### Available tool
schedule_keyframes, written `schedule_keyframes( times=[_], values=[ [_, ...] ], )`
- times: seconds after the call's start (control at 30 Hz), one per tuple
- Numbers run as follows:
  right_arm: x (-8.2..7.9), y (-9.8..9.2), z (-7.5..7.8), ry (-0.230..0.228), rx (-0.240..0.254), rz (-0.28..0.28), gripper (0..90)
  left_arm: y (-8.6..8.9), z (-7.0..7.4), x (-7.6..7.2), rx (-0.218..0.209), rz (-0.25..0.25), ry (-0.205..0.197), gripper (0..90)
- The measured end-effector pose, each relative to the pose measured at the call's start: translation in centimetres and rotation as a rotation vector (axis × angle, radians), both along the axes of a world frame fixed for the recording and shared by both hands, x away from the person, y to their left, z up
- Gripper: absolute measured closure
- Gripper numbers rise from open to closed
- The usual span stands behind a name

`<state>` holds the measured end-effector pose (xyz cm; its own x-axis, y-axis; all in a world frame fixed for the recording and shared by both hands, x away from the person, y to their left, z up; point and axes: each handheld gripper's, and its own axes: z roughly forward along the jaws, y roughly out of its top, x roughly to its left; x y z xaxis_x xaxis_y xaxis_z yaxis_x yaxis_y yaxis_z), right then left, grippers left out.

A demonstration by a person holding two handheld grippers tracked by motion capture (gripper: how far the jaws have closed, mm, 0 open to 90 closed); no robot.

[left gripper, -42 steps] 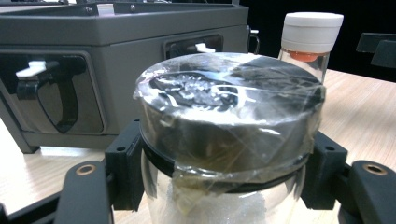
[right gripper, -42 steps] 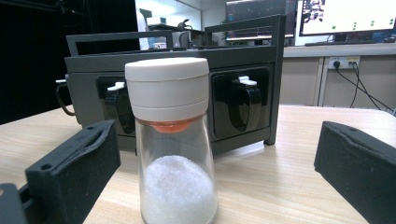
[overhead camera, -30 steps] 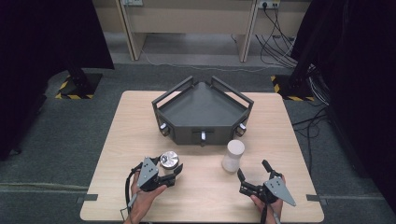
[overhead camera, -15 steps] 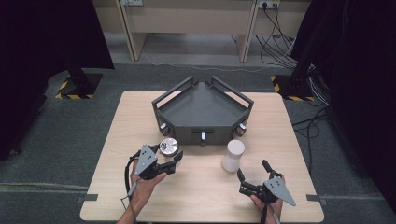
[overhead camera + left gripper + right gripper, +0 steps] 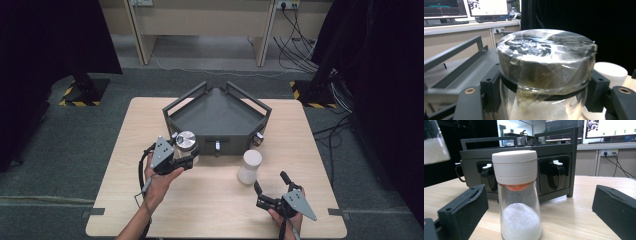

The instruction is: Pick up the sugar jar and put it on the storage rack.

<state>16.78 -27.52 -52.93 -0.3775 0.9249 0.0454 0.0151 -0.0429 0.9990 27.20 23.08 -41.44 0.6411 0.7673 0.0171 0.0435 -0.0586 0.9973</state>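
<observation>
While a metal-lidded glass jar point(image 5: 187, 141) of white grains is held clear of the surface just before the dark tray point(image 5: 218, 113), a white-capped shaker point(image 5: 249, 167) waits near it.

The jar is clamped below its tape-wrapped lid point(image 5: 546, 50) by the left claw point(image 5: 184, 159), seemingly for placing in the tray. The right claw point(image 5: 270, 187) is spread wide, aimed at the shaker, which stands upright on the wooden surface point(image 5: 125, 150). Desks, monitors, cables and grey carpet lie beyond.
</observation>
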Motion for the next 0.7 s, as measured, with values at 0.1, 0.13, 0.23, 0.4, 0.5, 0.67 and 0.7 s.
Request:
schedule_keyframes(
  times=[0.1, 0.13, 0.23, 0.4, 0.5, 0.67, 0.7],
  values=[
    [0.0, 0.0, 0.0, -0.001, 0.001, -0.002, 0.7, -0.5, 0.6, 0.5, -0.008, 0.004, -0.005, 30.9],
    [0.0, -0.1, 0.0, -0.001, 0.001, -0.002, 0.7, -0.6, 0.7, 0.7, -0.009, 0.004, -0.005, 30.9],
    [0.0, -0.1, 0.0, -0.002, 0.002, -0.003, 0.7, -1.0, 1.2, 1.3, -0.011, 0.005, -0.004, 30.9],
    [0.0, -0.1, 0.0, -0.001, 0.004, -0.003, 0.7, -1.4, 1.9, 2.1, -0.014, 0.013, -0.006, 30.9],
    [0.0, -0.1, 0.0, -0.002, 0.002, -0.004, 0.6, -1.6, 2.4, 2.6, -0.013, 0.020, 0.003, 30.9],
    [0.0, -0.1, 0.0, 0.000, 0.001, -0.003, 0.6, -1.8, 3.1, 3.6, -0.008, 0.030, 0.012, 30.9],
    [0.0, -0.1, 0.0, 0.000, 0.001, -0.002, 0.6, -1.9, 3.3, 3.7, -0.008, 0.032, 0.013, 30.9]
  ],
)
